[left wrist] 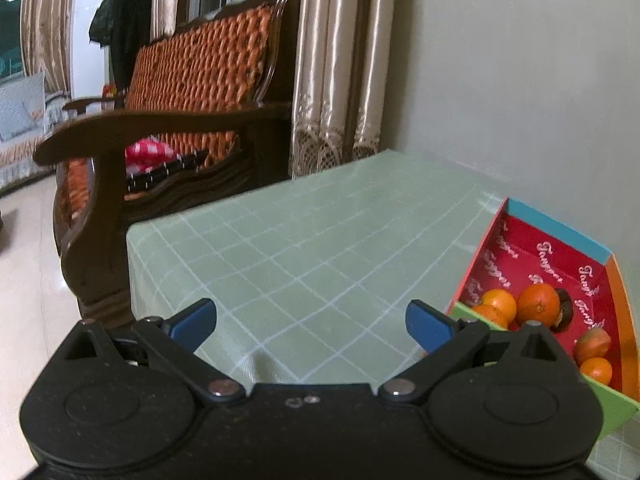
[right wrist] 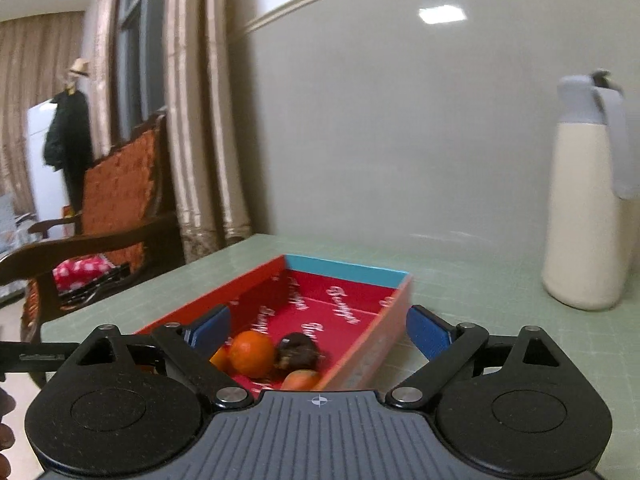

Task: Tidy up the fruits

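Note:
A shallow red box (right wrist: 344, 308) with a blue far wall lies on the green checked tablecloth (right wrist: 500, 344). Inside it rest oranges (right wrist: 251, 354) and a dark brown fruit (right wrist: 296, 350). My right gripper (right wrist: 318, 332) hovers over the box's near end, jaws wide apart with nothing pressed between the blue pads. In the left wrist view the same box (left wrist: 560, 256) sits at the right with several oranges (left wrist: 538, 304) and the dark fruit (left wrist: 564, 308). My left gripper (left wrist: 310, 326) stands open above bare cloth, left of the box.
A cream thermos jug (right wrist: 588, 208) with a grey lid and handle stands at the back right by the wall. A dark wooden sofa (left wrist: 168, 136) with orange woven cushions is beyond the table's left edge. Curtains (left wrist: 332, 68) hang behind.

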The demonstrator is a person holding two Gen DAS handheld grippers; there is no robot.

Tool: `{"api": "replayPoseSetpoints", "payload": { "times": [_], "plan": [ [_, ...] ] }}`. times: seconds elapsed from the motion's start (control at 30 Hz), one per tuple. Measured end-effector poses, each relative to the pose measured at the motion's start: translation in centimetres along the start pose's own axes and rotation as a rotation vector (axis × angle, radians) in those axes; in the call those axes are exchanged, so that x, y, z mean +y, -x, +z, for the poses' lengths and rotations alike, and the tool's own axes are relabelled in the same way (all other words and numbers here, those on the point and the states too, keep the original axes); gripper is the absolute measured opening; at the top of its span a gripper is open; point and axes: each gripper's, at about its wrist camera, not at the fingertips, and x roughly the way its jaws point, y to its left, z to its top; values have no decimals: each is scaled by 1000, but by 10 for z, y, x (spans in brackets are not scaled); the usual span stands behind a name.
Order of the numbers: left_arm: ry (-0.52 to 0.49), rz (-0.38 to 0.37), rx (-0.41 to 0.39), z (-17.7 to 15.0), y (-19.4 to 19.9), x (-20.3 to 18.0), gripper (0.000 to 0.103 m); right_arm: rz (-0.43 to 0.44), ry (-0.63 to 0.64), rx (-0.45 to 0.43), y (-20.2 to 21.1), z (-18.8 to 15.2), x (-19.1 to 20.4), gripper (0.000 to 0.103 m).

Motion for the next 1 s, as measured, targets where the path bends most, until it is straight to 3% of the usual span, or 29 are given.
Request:
{"api": "replayPoseSetpoints", "payload": {
  "times": [0.1,0.2,0.47,0.73,1.0],
  "plan": [
    [-31,-36,-12,3,7,-4,97,-57,-62,13,24,1,-9,94],
    [-75,-105,3,5,28,-10,97,-128,-116,23,60,2,-14,103],
    [-150,-252,-22,5,133,-10,97,-211,-238,88,155,6,-6,103],
    [-277,-309,-73,-9,201,-16,97,-279,-179,63,223,15,35,103],
    [-299,-350,-92,-17,225,-16,97,-307,-164,48,242,19,50,103]
  ]
}}
